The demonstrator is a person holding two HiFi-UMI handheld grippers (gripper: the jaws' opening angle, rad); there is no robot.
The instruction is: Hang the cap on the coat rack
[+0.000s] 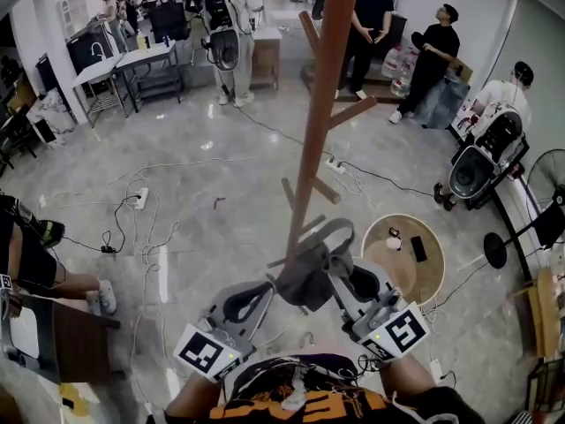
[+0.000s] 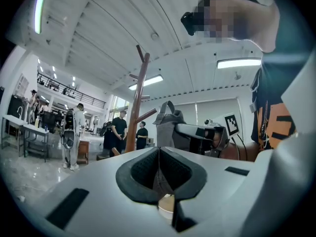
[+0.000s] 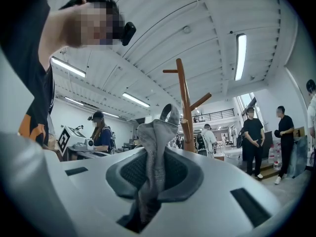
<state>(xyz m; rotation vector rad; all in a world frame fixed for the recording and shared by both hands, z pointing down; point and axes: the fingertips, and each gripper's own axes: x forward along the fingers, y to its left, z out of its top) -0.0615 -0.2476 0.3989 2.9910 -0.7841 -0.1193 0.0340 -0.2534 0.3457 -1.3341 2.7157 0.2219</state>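
Observation:
The grey cap (image 1: 309, 268) hangs between my two grippers just in front of the wooden coat rack (image 1: 322, 87), close to its lower pegs. My left gripper (image 1: 265, 294) is shut, with a thin grey edge of cloth pinched between its pads (image 2: 148, 174). My right gripper (image 1: 346, 276) is shut on a bunched fold of the cap (image 3: 155, 147), whose strap loop sticks up above the jaws. In the left gripper view the cap (image 2: 168, 125) and the right gripper (image 2: 207, 132) sit beside the rack's pole (image 2: 137, 107). The rack (image 3: 185, 107) stands just beyond the cap in the right gripper view.
A round wooden table (image 1: 433, 263) with a phone stands right of the rack. Cables and power strips (image 1: 141, 197) lie on the shiny floor. Several people (image 1: 366, 25) stand behind the rack, a fan base (image 1: 494, 250) is at the right, and desks (image 1: 132, 64) are at the far left.

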